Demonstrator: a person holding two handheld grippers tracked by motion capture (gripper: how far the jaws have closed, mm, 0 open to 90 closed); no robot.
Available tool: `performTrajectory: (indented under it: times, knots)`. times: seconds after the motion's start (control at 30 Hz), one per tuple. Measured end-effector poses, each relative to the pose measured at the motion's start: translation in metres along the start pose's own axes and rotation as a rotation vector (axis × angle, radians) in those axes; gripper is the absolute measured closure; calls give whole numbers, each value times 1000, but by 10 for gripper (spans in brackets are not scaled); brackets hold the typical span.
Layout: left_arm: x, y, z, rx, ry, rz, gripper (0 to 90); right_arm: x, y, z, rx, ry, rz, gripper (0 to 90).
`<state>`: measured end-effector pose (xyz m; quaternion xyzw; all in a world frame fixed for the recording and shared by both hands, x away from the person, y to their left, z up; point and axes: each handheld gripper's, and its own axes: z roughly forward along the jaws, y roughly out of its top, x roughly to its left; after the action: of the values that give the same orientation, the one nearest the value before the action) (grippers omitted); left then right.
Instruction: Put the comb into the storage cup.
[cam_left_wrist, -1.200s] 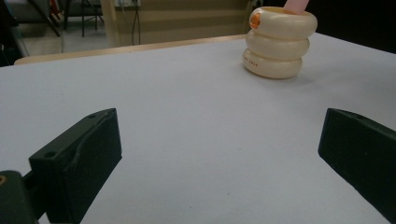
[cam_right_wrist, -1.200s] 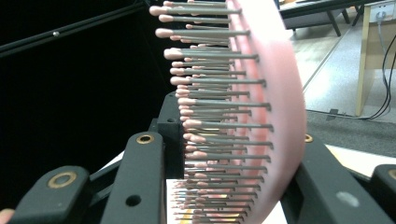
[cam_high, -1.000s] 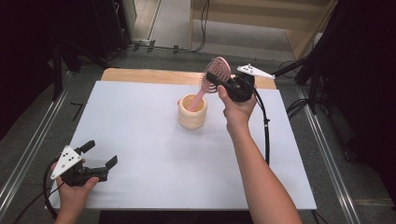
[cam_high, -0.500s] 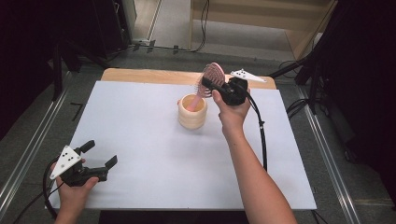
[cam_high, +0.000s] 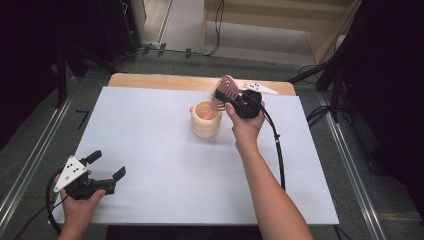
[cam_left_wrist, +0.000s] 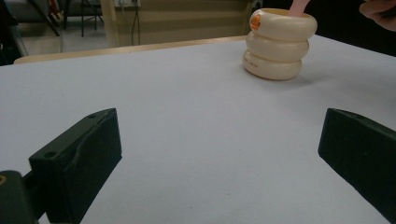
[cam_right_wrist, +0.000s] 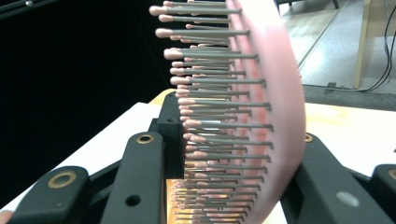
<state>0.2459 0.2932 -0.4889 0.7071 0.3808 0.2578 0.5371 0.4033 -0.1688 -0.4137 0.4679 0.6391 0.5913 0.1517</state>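
A cream ribbed cup (cam_high: 205, 121) stands on the white table sheet (cam_high: 160, 150), right of centre toward the far side. A pink hairbrush (cam_high: 227, 89) stands nearly upright above it, with its handle down inside the cup. My right gripper (cam_high: 225, 99) is shut on the brush head, and in the right gripper view the bristles (cam_right_wrist: 219, 112) sit between its black jaws (cam_right_wrist: 233, 182). At the near left corner my left gripper (cam_high: 107, 164) rests open and holds nothing. The left gripper view looks across the sheet to the cup (cam_left_wrist: 278, 44) and the pink handle (cam_left_wrist: 299, 5).
A wooden strip (cam_high: 165, 81) runs along the table's far edge. The right gripper's cable (cam_high: 277, 150) trails down the right side of the sheet. Metal rails (cam_high: 30, 155) flank the table, and dark stands and cables lie on the floor beyond.
My right gripper has lowered the brush and shifted it slightly left, so it stands more upright with its handle deeper in the cup. The left gripper has stayed put.
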Motion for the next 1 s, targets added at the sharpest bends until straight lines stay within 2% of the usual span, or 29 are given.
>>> performTrajectory:
  times: [0.17,0.53,0.8,0.9,1.0]
  knots:
    - [0,0,0,-1,0,0,0,-1,-6,4,2,7,30,621]
    - [-1,0,0,3,-2,6,0,-2,-17,13,8,8,57,621]
    - [-1,0,1,2,-1,6,0,-5,-19,15,6,-20,86,611]
    - [-1,0,1,5,1,9,0,-5,-19,14,13,-37,44,533]
    - [-1,0,1,5,3,8,0,-6,-17,12,17,-20,39,420]
